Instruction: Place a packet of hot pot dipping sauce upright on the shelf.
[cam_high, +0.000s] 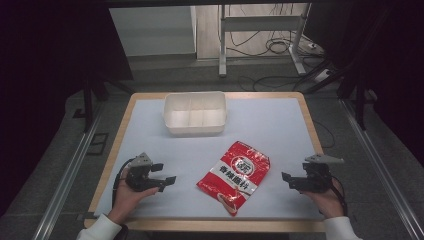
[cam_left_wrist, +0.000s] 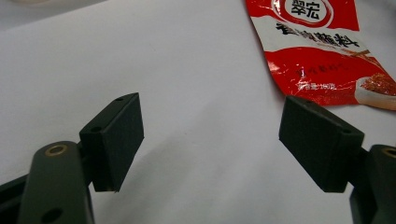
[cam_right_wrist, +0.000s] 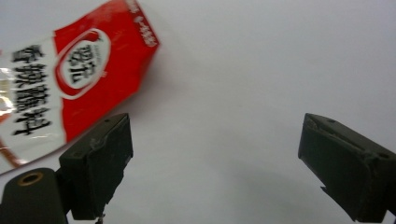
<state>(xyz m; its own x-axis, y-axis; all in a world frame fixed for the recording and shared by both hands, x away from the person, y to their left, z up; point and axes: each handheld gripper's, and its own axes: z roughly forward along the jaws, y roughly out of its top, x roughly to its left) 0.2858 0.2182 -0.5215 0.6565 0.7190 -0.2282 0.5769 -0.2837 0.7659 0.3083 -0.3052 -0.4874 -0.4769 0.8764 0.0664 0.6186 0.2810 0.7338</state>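
A red and white snack packet (cam_high: 235, 175) lies flat on the white table mat, front centre. It also appears at the top right of the left gripper view as the packet (cam_left_wrist: 322, 51) and at the left of the right gripper view as the packet (cam_right_wrist: 70, 79). My left gripper (cam_high: 164, 175) rests to the packet's left, jaws wide open and empty (cam_left_wrist: 210, 144). To the packet's right, my right gripper (cam_high: 288, 179) is likewise open with nothing between its jaws (cam_right_wrist: 215, 163). A white rectangular bin (cam_high: 195, 113) stands behind the packet.
The mat (cam_high: 270, 125) covers a wooden-edged table. Beyond the far edge are a metal frame leg (cam_high: 222, 40) and floor cables (cam_high: 280, 47). Rails run along both sides of the table.
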